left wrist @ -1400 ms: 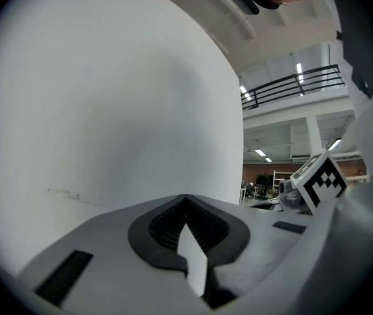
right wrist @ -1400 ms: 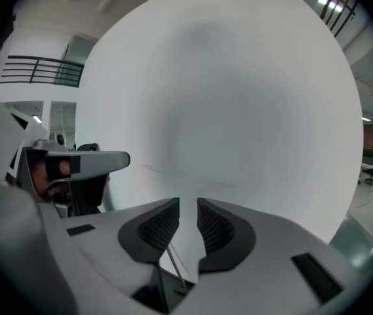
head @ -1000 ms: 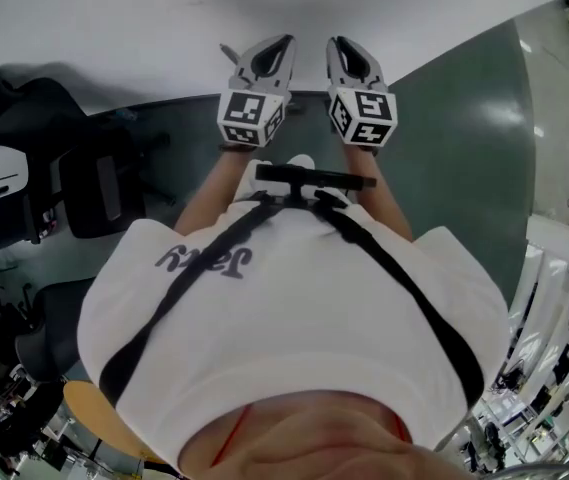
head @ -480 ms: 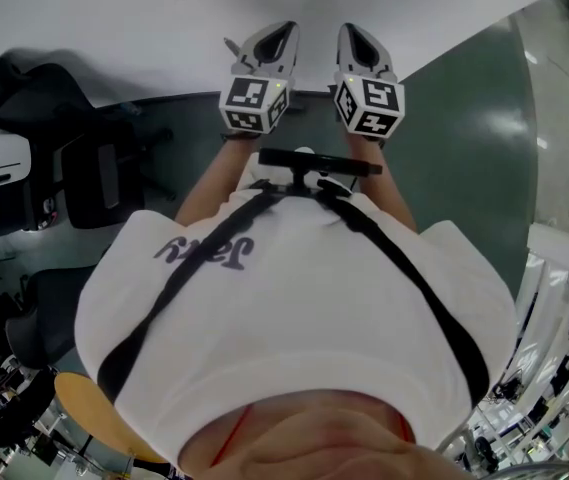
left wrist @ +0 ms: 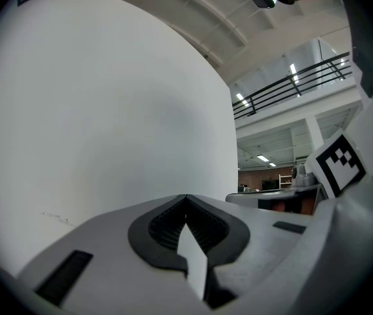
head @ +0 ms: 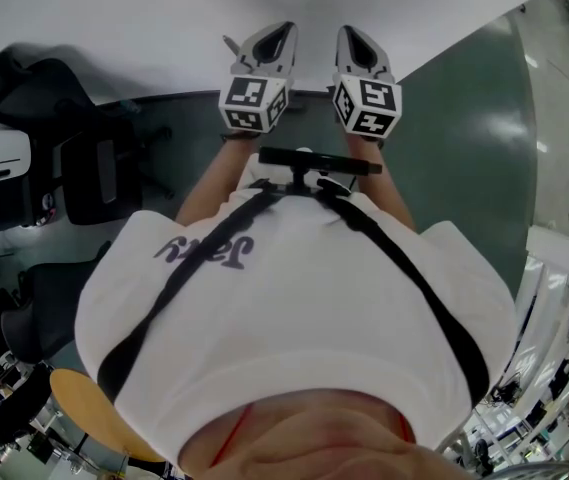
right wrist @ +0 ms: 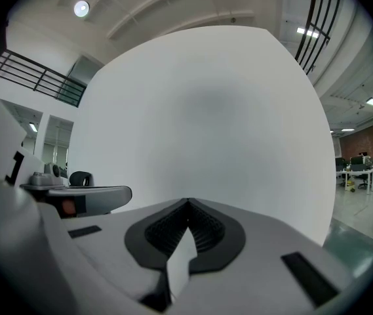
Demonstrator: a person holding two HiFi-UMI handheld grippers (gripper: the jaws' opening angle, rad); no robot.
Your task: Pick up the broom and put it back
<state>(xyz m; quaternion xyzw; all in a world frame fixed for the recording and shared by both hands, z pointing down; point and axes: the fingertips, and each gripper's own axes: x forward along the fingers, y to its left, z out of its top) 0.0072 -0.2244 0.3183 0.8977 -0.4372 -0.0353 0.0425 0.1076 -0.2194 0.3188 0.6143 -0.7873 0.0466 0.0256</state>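
1. Out front, the left gripper (head: 282, 30) and right gripper (head: 350, 30) are held side by side beyond the person's white shirt (head: 294, 318). Both point level at a plain white wall (head: 114, 8).
2. On the left gripper the fingers (left wrist: 162, 226) are pressed together, with nothing between them.
3. On the right gripper the fingers (right wrist: 160, 230) meet tip to tip, likewise empty.
4. No view shows the broom.
5. A dark green floor (head: 464, 118) runs under the wall, and a black office chair (head: 74, 168) stands to the person's left.
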